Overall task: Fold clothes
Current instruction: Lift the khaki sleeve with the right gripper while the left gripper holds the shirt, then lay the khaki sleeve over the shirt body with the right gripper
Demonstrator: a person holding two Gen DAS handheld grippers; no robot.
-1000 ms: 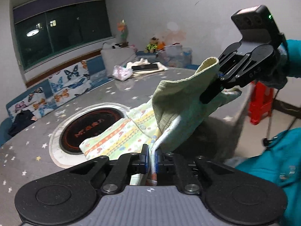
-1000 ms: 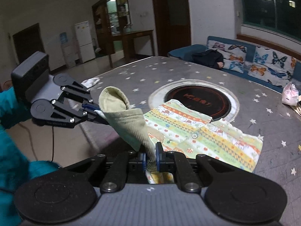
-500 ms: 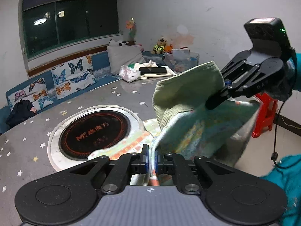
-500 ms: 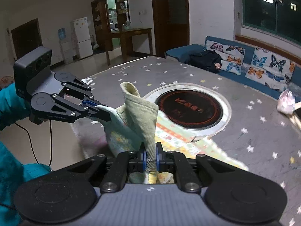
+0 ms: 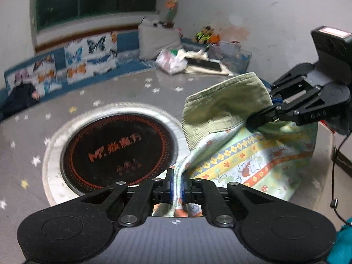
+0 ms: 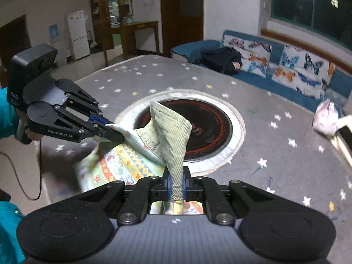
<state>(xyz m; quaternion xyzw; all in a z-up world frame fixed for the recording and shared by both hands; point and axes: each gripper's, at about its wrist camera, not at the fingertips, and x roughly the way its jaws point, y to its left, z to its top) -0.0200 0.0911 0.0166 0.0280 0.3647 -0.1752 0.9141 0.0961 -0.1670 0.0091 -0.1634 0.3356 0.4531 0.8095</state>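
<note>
Spreading wide: grey star-print worktop (image 6: 275,154), round black inset (image 5: 118,147) at centre. Hanging above its near edge: patterned garment (image 5: 253,160). Clamping tight on garment fabric: left hand-held gripper (image 5: 177,187), right hand-held gripper (image 6: 176,187).

- looks like someone's living room at home, nighttime going by the dark window (image 6: 308,4)
- blue sofa (image 6: 275,66) with butterfly cushions along the wall
- white fridge (image 6: 78,35) and wooden cabinet (image 6: 112,11) further back
- stuffed toys (image 5: 204,34) in the corner
</note>
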